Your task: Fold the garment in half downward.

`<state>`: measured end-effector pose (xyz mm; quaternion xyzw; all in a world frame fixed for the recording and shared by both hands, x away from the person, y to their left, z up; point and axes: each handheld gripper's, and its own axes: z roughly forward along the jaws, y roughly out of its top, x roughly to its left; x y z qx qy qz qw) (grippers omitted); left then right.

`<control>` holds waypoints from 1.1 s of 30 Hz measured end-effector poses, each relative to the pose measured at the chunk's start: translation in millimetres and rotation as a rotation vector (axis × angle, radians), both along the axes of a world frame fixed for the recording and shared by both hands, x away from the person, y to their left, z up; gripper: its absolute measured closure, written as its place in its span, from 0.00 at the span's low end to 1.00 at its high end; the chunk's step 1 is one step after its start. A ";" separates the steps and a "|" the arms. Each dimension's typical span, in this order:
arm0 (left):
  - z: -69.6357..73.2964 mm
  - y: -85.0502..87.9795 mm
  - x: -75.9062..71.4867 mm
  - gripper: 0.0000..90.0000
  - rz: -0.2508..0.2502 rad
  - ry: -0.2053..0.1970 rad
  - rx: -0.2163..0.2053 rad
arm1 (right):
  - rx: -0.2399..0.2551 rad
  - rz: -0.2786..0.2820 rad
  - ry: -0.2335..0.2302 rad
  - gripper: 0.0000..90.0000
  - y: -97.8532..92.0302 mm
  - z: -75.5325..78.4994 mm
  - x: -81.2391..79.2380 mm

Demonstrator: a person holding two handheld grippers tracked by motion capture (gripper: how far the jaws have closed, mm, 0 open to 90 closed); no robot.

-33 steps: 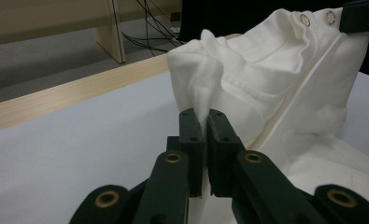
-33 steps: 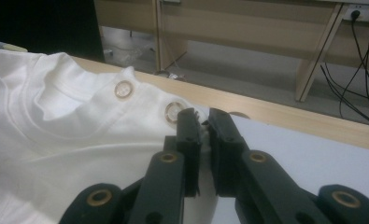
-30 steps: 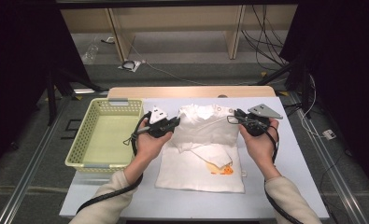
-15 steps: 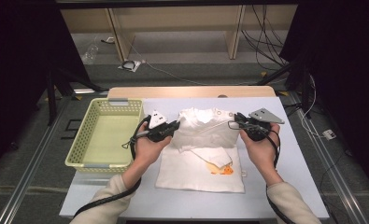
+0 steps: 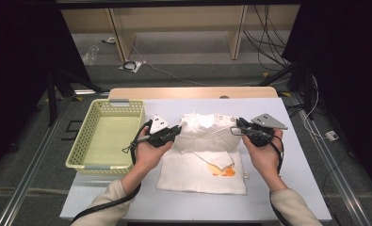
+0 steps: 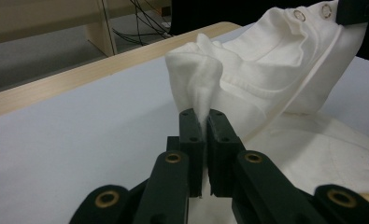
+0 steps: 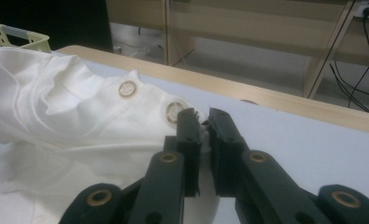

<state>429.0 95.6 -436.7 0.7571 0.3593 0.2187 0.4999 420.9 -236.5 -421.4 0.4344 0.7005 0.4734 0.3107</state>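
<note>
A small white garment (image 5: 203,159) with an orange print (image 5: 222,170) lies on the table, its upper part lifted and folded toward the person. My left gripper (image 5: 176,131) is shut on the garment's left upper edge; white cloth (image 6: 198,74) bunches up from between its jaws. My right gripper (image 5: 237,128) is shut on the right upper edge (image 7: 126,116), next to two metal snap rings (image 7: 127,88). The lifted cloth is stretched between both grippers above the lower half of the garment.
A pale yellow-green mesh basket (image 5: 82,150) stands to the left of the garment, nothing in it. The table's wooden far edge (image 5: 193,92) runs behind the cloth. Cables and shelving legs lie on the floor beyond.
Both hands have drawn slightly toward the person, carrying the garment's top edge with them, so the fold sits lower over the garment.
</note>
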 end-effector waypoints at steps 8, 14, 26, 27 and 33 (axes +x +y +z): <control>-1.6 0.0 -5.0 0.95 -0.005 0.001 0.013 | 0.001 0.009 0.005 0.93 0.2 -2.8 -6.4; -2.9 0.2 -10.2 0.95 -0.013 0.005 0.015 | 0.002 0.013 0.007 0.93 -0.9 -5.0 -10.6; -5.2 2.0 -17.1 0.95 -0.028 0.009 0.028 | -0.002 0.026 0.004 0.93 -0.4 -4.8 -18.5; -5.8 1.9 -17.9 0.95 -0.029 0.008 0.029 | -0.003 0.028 0.003 0.93 -0.7 -5.2 -18.9; -9.5 2.3 -23.0 0.95 -0.037 0.008 0.034 | -0.006 0.033 0.006 0.93 -1.5 -7.8 -22.9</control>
